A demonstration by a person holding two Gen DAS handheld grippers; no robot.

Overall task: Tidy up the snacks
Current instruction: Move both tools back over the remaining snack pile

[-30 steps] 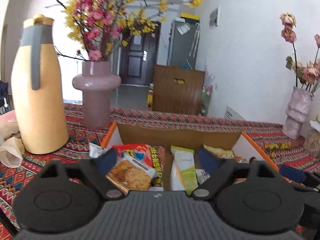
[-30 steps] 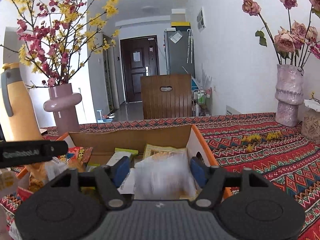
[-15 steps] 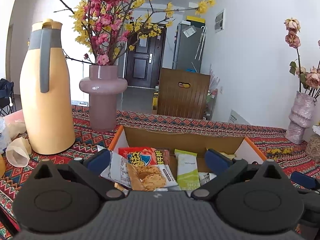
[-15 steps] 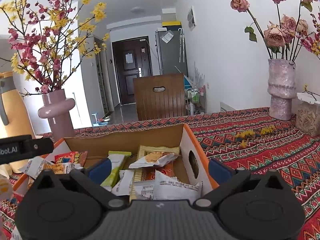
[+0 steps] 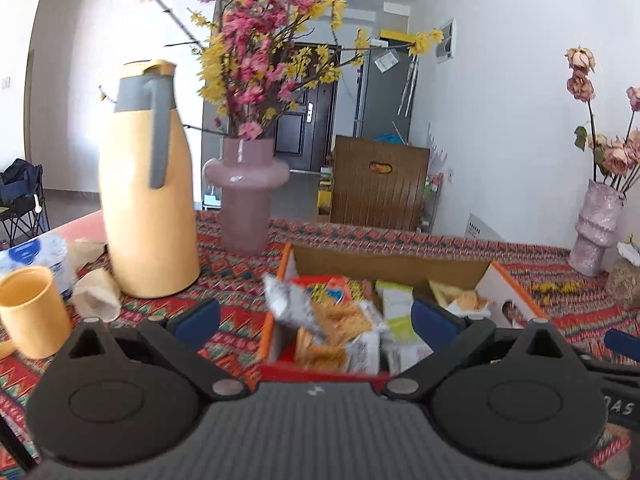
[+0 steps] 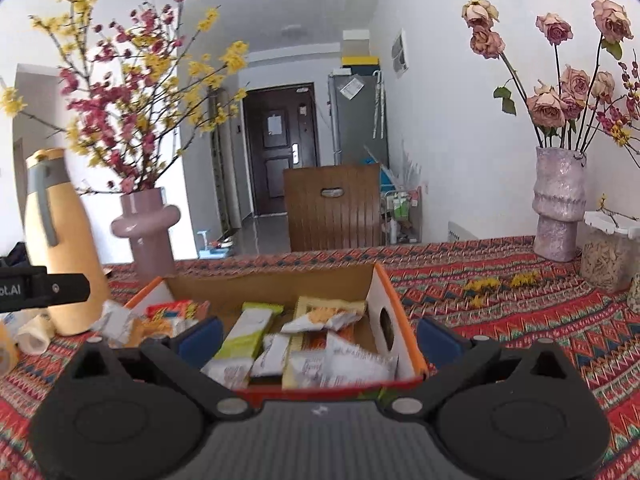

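In the box: the snacks lie inside the cardboard box, near the counter's front edge.
Done: I judge most packets are already collected there; one silver packet hangs over the box's left rim.
Left: I see no loose snack on the cloth, so perhaps only tidying remains.
My left gripper: fingers spread wide, holding nothing.
My right gripper: fingers fully apart, empty.
Materials: crinkled foil and plastic wrappers, flat and soft; stiff brown cardboard with orange edges; woven patterned cloth.
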